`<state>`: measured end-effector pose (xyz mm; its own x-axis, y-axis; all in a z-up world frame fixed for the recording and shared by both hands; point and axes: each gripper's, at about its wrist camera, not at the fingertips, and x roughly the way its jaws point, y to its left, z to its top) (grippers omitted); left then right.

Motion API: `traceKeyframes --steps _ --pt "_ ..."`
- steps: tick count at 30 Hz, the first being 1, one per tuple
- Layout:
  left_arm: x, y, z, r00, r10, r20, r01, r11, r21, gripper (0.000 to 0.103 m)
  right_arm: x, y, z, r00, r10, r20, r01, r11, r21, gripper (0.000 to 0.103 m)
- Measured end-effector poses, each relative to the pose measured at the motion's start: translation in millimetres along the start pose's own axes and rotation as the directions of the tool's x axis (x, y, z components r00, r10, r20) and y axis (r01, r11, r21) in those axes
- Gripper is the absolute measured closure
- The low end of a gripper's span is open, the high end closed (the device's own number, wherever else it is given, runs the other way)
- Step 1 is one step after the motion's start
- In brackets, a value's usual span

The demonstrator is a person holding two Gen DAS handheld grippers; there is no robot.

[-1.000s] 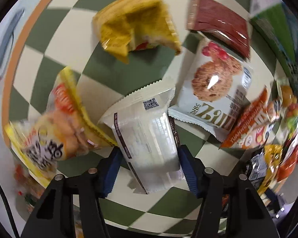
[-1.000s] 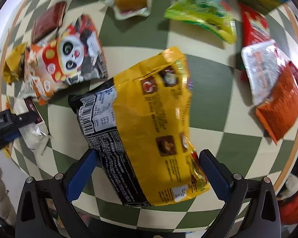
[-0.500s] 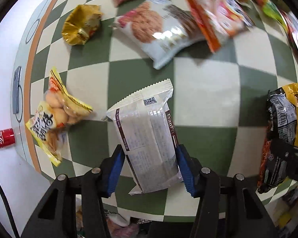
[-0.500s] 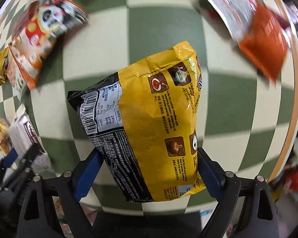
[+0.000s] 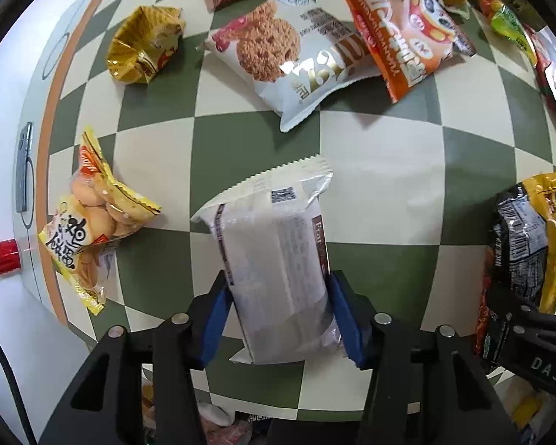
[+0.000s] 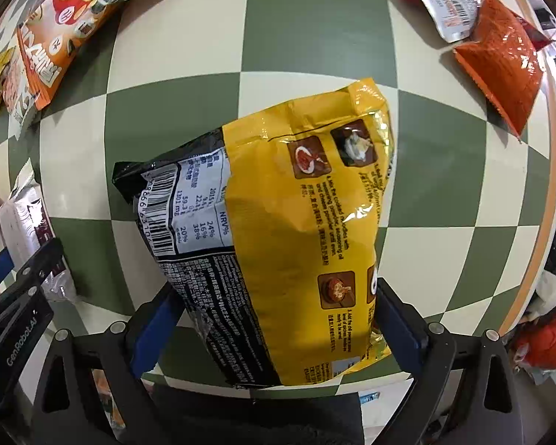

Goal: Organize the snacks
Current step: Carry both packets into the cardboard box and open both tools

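While both grippers point down over the checkered desk (image 5: pixel 381 170), the left gripper (image 5: pixel 281 315) clamps a white packet (image 5: pixel 274 252), long axis running away from it. The right gripper (image 6: pixel 278 319), jaws just widened, pinches a yellow noodle bag (image 6: pixel 293 237) lengthwise.

**Both grippers loaded, pointing down**

The left gripper (image 5: pixel 280 309) points straight down, its blue fingers (image 5: pixel 215 313) just closed tighter onto a white packet (image 5: pixel 274 256). The right gripper (image 6: pixel 274 326), tilted steeply down, clamps a yellow noodle bag (image 6: pixel 278 222), fingers spread wide.
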<state>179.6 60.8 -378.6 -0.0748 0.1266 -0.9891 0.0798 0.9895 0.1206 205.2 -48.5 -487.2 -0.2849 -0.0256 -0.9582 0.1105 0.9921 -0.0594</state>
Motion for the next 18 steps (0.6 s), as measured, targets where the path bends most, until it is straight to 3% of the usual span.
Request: traceKeyframes --steps 2,9,18 --pt "-6.4 -1.1 -4.7 1.0 -0.01 0.006 0.01 1.0 0.003 0.055 -4.3 2.5 -6.6 1.0 -0.001 0.02 0.001 1.0 -0.002 0.012" --pt "-41.7 -4.6 -9.1 0.997 -0.001 0.08 -0.002 0.999 0.037 0.057 -7.2 -7.3 -32.7 0.996 0.023 0.083 -0.025 0.999 0.027 0.013" --pt "-112.1 -13.3 8.4 0.982 -0.043 0.183 0.033 0.998 0.058 0.057 -70.1 -53.9 -35.9 0.966 0.186 0.178 -0.199 0.978 0.059 0.013"
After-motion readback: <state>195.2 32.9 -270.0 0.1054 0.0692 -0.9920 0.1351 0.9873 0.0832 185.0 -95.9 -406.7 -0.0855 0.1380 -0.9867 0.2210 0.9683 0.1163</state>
